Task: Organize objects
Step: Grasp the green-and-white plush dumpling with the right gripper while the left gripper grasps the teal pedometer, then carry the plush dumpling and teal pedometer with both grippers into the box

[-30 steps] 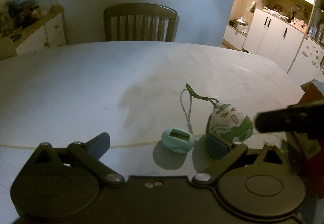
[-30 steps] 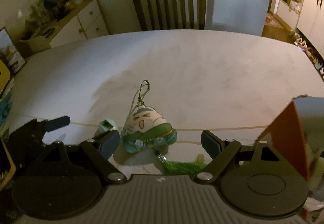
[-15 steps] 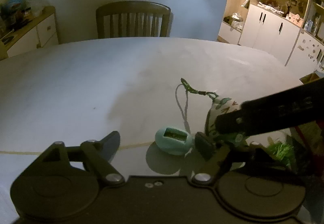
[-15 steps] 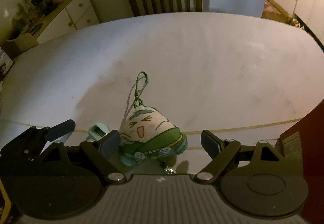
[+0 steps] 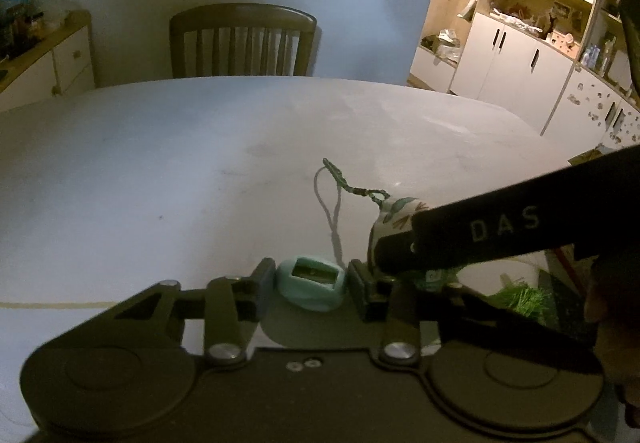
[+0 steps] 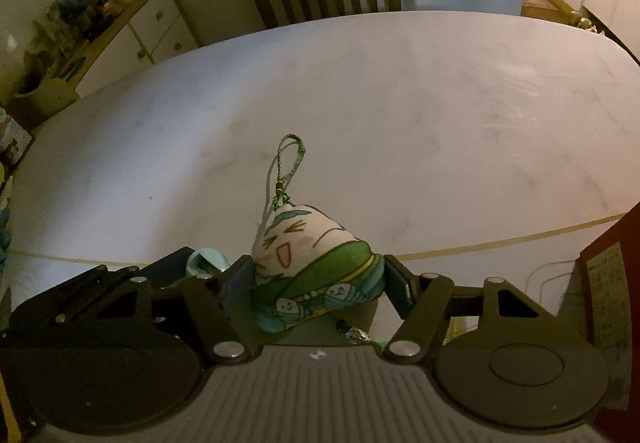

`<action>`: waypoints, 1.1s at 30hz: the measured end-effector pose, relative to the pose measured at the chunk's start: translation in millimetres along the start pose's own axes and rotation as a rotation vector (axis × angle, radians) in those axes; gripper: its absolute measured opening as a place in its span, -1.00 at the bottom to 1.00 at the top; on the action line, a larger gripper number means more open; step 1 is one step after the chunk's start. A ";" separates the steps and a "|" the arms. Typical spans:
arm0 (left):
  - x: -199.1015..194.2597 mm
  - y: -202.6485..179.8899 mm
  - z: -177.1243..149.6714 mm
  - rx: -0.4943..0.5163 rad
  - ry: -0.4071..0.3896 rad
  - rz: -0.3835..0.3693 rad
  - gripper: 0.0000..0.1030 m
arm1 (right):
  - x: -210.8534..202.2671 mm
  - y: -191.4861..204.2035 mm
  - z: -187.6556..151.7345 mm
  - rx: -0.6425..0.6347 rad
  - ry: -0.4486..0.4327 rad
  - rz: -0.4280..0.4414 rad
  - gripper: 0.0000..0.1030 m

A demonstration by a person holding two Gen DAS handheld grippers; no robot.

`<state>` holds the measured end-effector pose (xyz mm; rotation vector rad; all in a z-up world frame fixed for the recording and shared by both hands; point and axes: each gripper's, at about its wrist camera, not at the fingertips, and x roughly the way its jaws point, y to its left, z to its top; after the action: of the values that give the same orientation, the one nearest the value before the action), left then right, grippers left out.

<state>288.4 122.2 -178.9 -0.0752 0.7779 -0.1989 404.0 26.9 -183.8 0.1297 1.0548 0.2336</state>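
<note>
Two grips at once: my left gripper (image 5: 310, 285) has closed its fingers onto the mint sharpener (image 5: 311, 283), my right gripper (image 6: 316, 281) squeezes the plush charm (image 6: 314, 267) just right of it, cord pointing far, near the table (image 6: 440, 115) edge.

A small mint-green pencil sharpener (image 5: 312, 283) lies on the white table with its slot facing up, and just beside it at about three o'clock sits a soft cone-shaped toy (image 6: 312, 267) with a laughing face, a green wrap and a green cord loop pointing to twelve o'clock.
</note>
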 end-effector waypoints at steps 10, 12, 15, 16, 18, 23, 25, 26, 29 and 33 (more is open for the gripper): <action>-8.6 3.0 0.5 -0.027 0.008 -0.006 -0.27 | -8.5 -0.9 -7.6 0.032 -0.010 0.011 0.20; -11.7 3.0 0.6 -0.030 0.021 -0.001 -0.27 | -15.2 -2.1 -10.1 0.038 -0.018 0.017 0.19; -19.8 2.8 0.5 -0.035 0.029 -0.003 -0.27 | -29.0 -3.4 -14.8 0.041 -0.029 0.026 0.19; -22.9 2.2 1.0 -0.036 0.028 -0.004 -0.27 | -33.7 -3.8 -16.3 0.043 -0.032 0.027 0.19; -31.3 0.0 2.1 -0.038 0.028 -0.009 -0.27 | -45.9 -6.1 -18.7 0.048 -0.033 0.035 0.19; -52.6 -6.0 7.2 -0.054 0.035 -0.043 -0.27 | -80.0 -11.8 -24.4 0.035 -0.044 0.049 0.19; -62.2 -11.5 9.2 -0.046 0.039 -0.050 -0.27 | -95.3 -16.5 -26.3 0.038 -0.042 0.053 0.19; -68.2 -14.3 10.4 -0.042 0.041 -0.054 -0.27 | -103.0 -19.6 -28.0 0.039 -0.042 0.057 0.19; -81.5 -23.2 12.2 -0.033 0.050 -0.061 -0.27 | -127.5 -28.0 -33.4 0.043 -0.049 0.075 0.19; -98.9 -37.3 16.3 -0.023 0.064 -0.070 -0.27 | -162.3 -41.9 -38.5 0.047 -0.059 0.092 0.19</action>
<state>225.5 105.9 -93.9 -0.1184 0.8425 -0.2595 299.2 -54.8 -74.6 0.2270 0.9967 0.2864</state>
